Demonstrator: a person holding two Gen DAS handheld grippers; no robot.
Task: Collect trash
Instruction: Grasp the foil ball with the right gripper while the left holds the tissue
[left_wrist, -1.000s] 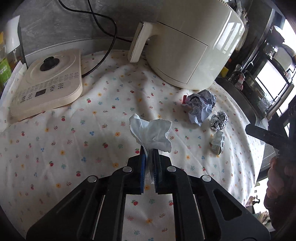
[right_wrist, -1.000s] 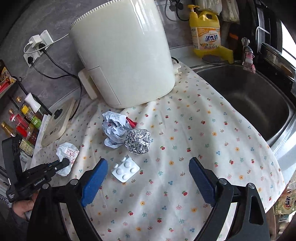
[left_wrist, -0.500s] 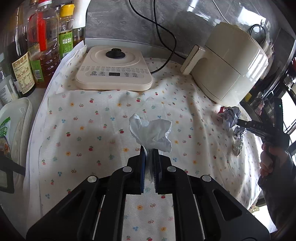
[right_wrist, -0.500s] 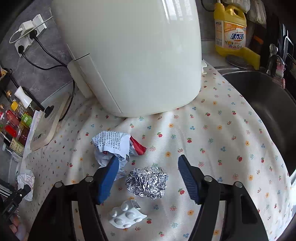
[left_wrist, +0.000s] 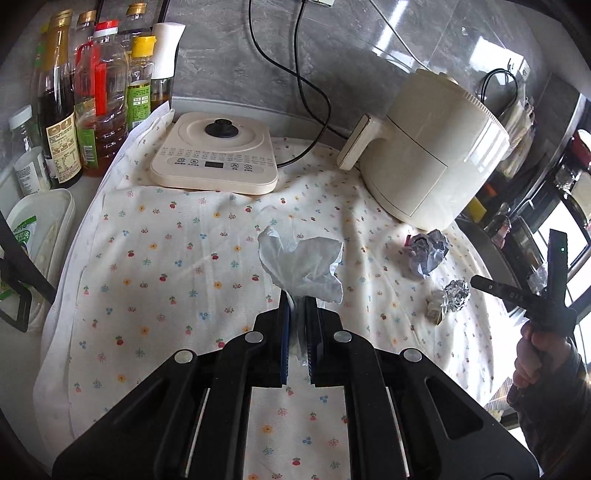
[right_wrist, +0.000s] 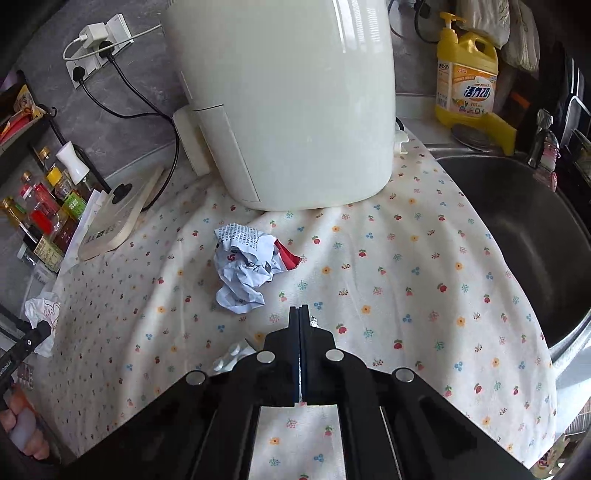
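Observation:
My left gripper (left_wrist: 299, 310) is shut on a crumpled white tissue (left_wrist: 303, 266), held above the floral cloth (left_wrist: 166, 258). The same tissue (right_wrist: 42, 314) shows at the far left of the right wrist view. My right gripper (right_wrist: 300, 310) is shut, its blue pads together. It stands over the foil ball (right_wrist: 314, 322), which is almost hidden under its fingers. I cannot tell whether a fold of foil is pinched. In the left wrist view the foil ball (left_wrist: 456, 295) lies at the tip of the right gripper. A crumpled printed paper (right_wrist: 243, 266) and a white blister pack (right_wrist: 229, 360) lie close by.
A cream air fryer (right_wrist: 288, 103) stands just behind the trash. A flat cream appliance base (left_wrist: 218, 155) and several sauce bottles (left_wrist: 92, 103) sit at the back left. A steel sink (right_wrist: 535, 240) and a yellow detergent bottle (right_wrist: 465, 77) are to the right.
My right gripper moved forward over the foil ball and its jaws went from wide open to shut. My left gripper rose and swung away with the tissue.

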